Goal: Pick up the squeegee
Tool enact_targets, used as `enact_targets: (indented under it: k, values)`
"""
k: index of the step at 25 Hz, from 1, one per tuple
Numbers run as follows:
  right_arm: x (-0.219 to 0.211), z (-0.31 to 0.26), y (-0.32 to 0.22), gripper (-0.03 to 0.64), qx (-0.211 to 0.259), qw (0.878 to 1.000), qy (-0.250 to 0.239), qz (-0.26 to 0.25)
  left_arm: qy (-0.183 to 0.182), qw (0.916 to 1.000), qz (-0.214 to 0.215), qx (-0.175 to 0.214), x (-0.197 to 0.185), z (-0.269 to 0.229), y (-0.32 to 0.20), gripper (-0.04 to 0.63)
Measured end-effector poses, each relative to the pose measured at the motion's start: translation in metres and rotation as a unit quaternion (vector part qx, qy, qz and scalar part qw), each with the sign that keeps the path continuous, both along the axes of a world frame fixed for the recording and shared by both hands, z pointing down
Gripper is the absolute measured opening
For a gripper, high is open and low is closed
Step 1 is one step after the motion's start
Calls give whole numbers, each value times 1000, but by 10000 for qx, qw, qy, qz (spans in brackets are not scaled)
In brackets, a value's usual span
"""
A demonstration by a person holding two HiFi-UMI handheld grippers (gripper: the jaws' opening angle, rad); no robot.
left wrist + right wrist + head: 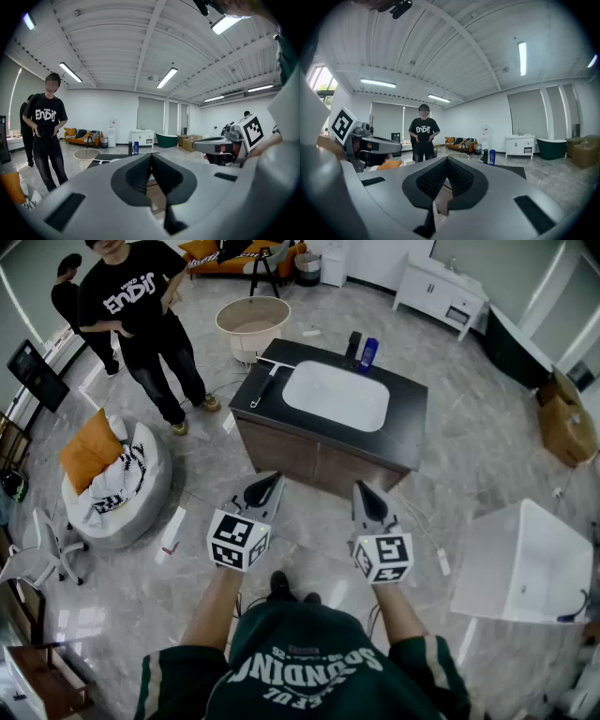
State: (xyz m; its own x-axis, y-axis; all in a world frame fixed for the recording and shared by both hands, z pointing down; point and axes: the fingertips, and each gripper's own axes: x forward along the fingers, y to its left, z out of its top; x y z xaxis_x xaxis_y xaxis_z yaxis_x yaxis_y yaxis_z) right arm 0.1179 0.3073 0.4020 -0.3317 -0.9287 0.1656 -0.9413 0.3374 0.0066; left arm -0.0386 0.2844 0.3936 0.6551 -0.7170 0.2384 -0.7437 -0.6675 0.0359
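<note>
In the head view, the squeegee (266, 382) is lying on the far-left end of the dark vanity top (410, 418), just left of the white basin (336, 396) and well apart from both tools. The left gripper (267, 486) and right gripper (367, 495) are hovering side by side near the cabinet front. In the left gripper view, its jaws are pressing together on nothing. In the right gripper view, those jaws are likewise clenching empty, with a person in a black T-shirt (423, 135) standing far beyond.

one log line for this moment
phase: pre-grasp | left gripper: shut, empty | right gripper: shut, empty | squeegee: on counter, untouched
</note>
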Motion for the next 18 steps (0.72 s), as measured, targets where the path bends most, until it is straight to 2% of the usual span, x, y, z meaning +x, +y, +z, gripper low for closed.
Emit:
enact_targets:
  k: [4,18]
  values:
    - [3,-2,-3,2,13,9996,-271,125,2,10000,-2,17,2,-2,-2,2]
    - [-25,3,-17,2,-33,9997,-219,85,36,9999,105,-28,-16,5,-19,2]
